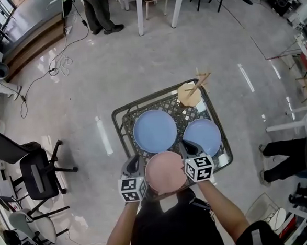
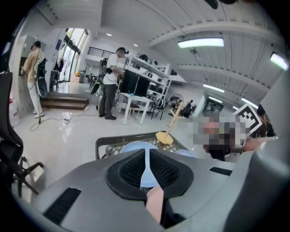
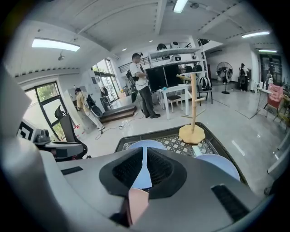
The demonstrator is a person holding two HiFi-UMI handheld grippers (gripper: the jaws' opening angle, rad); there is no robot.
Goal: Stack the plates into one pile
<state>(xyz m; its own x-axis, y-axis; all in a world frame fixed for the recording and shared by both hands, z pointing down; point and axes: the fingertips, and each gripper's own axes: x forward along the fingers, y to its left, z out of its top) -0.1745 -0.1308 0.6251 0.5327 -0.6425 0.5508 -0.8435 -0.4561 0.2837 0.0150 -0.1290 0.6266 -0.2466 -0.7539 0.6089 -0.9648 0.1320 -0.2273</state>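
Clamped pink plate (image 1: 165, 172) by opposite rims, left gripper (image 1: 137, 163) and right gripper (image 1: 187, 149) both pinched shut on it, close to body. Sat just short of big blue plate (image 1: 154, 131), ahead and slightly left on mesh table (image 1: 116, 116); smaller blue plate (image 1: 202, 137) ahead-right, nearer right gripper.

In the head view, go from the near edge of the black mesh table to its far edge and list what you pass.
pink plate → larger blue plate → wooden stand. The smaller blue plate lies about level with the larger one, so it is left out.
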